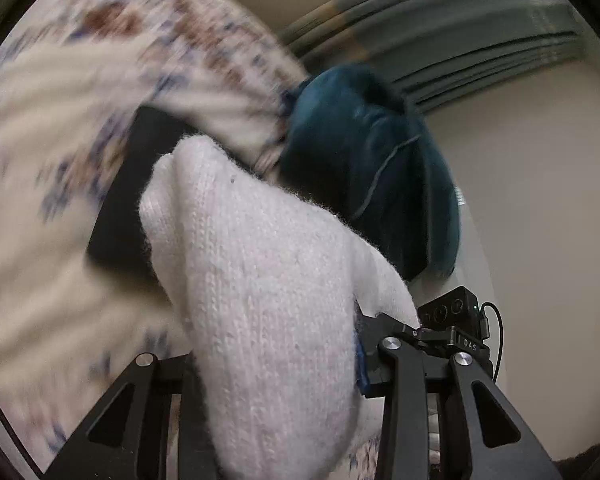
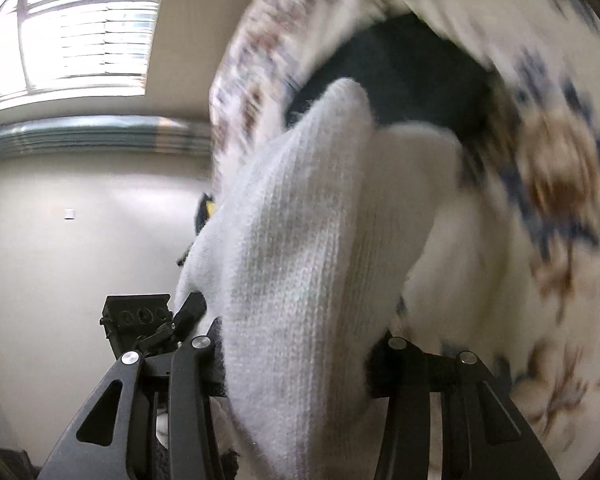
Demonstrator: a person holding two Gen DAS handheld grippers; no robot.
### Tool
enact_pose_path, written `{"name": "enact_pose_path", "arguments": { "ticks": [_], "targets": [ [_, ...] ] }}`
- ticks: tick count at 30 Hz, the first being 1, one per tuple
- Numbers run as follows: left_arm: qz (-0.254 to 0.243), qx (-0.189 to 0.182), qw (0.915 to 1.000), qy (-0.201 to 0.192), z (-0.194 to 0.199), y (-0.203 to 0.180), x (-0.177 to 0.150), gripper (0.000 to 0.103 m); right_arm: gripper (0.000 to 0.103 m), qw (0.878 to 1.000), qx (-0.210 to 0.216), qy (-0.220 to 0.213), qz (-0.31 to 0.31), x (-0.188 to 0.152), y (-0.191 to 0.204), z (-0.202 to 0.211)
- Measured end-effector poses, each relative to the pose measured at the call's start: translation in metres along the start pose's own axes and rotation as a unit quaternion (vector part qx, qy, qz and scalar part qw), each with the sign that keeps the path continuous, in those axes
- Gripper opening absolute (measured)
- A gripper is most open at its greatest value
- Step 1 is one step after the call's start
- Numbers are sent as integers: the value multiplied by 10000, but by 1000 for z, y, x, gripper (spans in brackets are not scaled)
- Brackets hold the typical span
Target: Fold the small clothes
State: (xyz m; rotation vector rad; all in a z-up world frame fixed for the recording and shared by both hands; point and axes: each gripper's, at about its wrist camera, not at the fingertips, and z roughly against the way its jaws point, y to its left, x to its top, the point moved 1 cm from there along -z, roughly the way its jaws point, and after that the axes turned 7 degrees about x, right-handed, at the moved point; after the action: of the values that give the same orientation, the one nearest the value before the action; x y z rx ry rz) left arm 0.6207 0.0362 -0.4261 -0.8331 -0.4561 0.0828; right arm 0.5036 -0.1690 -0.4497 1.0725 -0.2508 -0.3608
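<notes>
Two claws share one white knit sock (image 1: 260, 288), held up in the air with no desk in sight: the left claw (image 1: 278, 364) and the right claw (image 2: 296, 364) each squeeze it, its long way pointing ahead toward the flowery cloth (image 1: 60, 128).

Mounted behind each gripper's fingers, looking forward and tilted up toward wall and ceiling. Very close to the white knit garment (image 1: 260, 300) filling centre frame; shared also, floral fabric (image 2: 552, 184).
</notes>
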Motion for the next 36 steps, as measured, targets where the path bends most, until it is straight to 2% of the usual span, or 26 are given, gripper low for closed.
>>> {"name": "enact_pose_path", "arguments": {
  "ticks": [3,5,9,11,13,15,17,19,21,23,24,25,26,27,28,29,31,32,33,34,35,36],
  "targets": [
    [-234,20,9996,-166,-21,-9,59,33,47,9992,93,-261,287,54,30,4],
    [-219,56,9996,-192,-44,5,92,33,47,9981,108,-407,443,100,37,7],
    [-181,356,9992,-6,-100,55,114,33,47,9976,-84,-457,516,164,15,-28],
    [-54,606,9979,244,-131,83,110,34,47,9983,-250,-367,372,191,-16,-51],
    [133,788,9954,521,-153,106,101,34,47,9988,-388,-261,160,202,-43,-68],
    [386,854,9925,780,-160,123,90,36,47,9983,-531,-83,-205,206,-81,-89],
    [772,678,9908,881,-154,134,84,43,49,9978,-549,22,-362,207,-99,-95],
    [880,708,9901,837,-140,136,82,43,59,9970,-620,82,-449,206,-105,-92],
    [670,1009,9903,676,-117,127,77,43,64,9960,-825,82,-321,199,-94,-78],
    [263,1585,9858,481,-100,114,75,41,67,9867,-1587,-62,349,188,-66,-60],
    [34,1932,9805,356,-91,104,71,41,68,9798,-1900,-154,607,184,-55,-55],
    [-171,2205,9750,220,-84,93,66,41,68,9655,-2395,-331,968,175,-39,-46],
    [-363,2488,9678,84,-79,82,61,42,68,9558,-2650,-470,1186,168,-28,-41],
    [-492,2683,9621,-12,-81,79,60,45,68,9401,-2992,-664,1490,160,-13,-36],
    [-718,2924,9535,-148,-82,68,56,70,68,9270,-3195,-824,1782,151,0,-35],
    [-912,3071,9471,-213,-88,63,52,96,68,9209,-3238,-939,1957,150,14,-31],
    [-1087,3293,9378,-185,-104,64,49,99,66,9170,-3224,-947,2149,138,21,-38],
    [-1107,3406,9336,-101,-113,68,48,99,55,9198,-3163,-849,2163,136,21,-52],
    [-1124,3636,9247,51,-125,76,45,99,40,9230,-3145,-744,2087,133,16,-57],
    [-1093,3834,9169,184,-134,87,42,99,38,9221,-3264,-637,1979,132,8,-67],
    [-1012,3913,9142,313,-140,99,37,101,38,9155,-3443,-609,1990,125,1,-73],
    [-860,3823,9193,362,-141,112,32,103,38,9097,-3601,-612,1975,125,-7,-76]
  ]
}}
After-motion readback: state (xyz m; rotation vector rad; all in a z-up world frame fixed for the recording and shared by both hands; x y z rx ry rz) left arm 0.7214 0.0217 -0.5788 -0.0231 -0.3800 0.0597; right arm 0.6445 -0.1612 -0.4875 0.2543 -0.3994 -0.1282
